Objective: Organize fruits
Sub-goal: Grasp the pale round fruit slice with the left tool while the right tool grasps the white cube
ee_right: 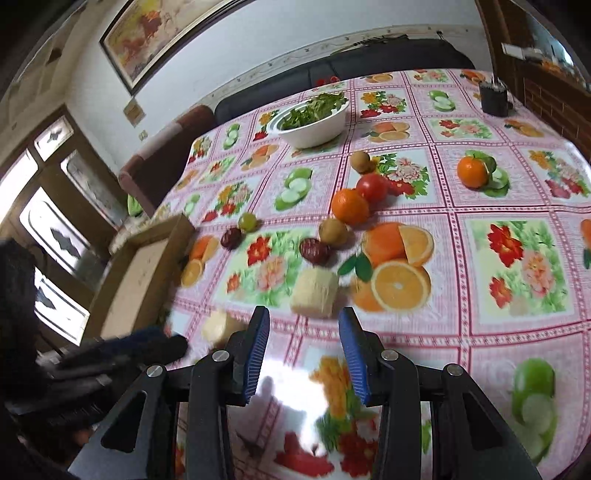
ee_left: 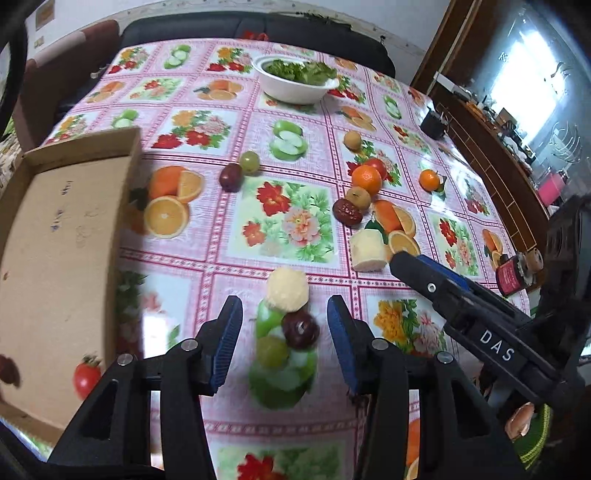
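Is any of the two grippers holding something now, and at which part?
Nothing is held. The left gripper stands open above a small fruit cluster; the right gripper is open and empty.

White bowl [ee_left: 295, 86] of greens, black cup [ee_right: 494, 96], framed painting [ee_right: 162, 31].

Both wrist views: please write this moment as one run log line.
left gripper: open above red date, green grape | right gripper: open, empty | cardboard box: left of fruits
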A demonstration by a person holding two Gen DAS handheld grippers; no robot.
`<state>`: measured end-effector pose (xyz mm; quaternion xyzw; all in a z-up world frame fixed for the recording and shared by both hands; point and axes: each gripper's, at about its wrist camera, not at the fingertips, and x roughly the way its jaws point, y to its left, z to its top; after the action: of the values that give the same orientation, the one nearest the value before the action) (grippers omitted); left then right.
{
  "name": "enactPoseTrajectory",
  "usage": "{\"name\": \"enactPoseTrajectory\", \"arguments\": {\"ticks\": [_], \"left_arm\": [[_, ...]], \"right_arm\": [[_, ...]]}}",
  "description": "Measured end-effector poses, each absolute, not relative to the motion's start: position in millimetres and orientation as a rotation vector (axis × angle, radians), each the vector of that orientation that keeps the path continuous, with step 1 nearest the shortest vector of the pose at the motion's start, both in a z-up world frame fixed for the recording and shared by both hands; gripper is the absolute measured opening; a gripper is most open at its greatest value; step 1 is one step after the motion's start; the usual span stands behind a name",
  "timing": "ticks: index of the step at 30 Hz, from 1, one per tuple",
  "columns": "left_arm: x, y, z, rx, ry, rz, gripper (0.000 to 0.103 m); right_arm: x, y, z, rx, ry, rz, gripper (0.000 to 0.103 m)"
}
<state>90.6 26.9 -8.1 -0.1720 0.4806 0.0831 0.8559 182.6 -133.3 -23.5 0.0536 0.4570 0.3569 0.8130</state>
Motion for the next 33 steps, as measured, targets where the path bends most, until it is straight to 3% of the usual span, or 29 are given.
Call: {"name": "enactPoseTrajectory", "arguments": {"ticks": [11, 13, 15, 17, 33], "left_arm": [[114, 34, -40, -0.387, 1.097, 0.184, 0.045], [113, 36, -39, -0.384, 1.087, 0.191, 0.042], [112, 35, -38, -0.383, 1.074, 0.183, 0.030], [111, 32, -36, -0.366, 1.065, 0.185, 0.026], [67, 47, 7, -0.349, 0.944, 0.269, 0.026]], "right_arm": [[202, -98, -38, 0.039, 1.033, 0.761, 0.042], [202, -95, -42, 0.026, 1.038, 0.753, 0.042], [201, -93, -44, 0.008, 1.040, 0.747, 0.042], [200, -91, -47, -0.009, 1.039, 0.746, 0.034], [159, -115, 8, 0.035, 0.880, 0.814, 0.033]]}}
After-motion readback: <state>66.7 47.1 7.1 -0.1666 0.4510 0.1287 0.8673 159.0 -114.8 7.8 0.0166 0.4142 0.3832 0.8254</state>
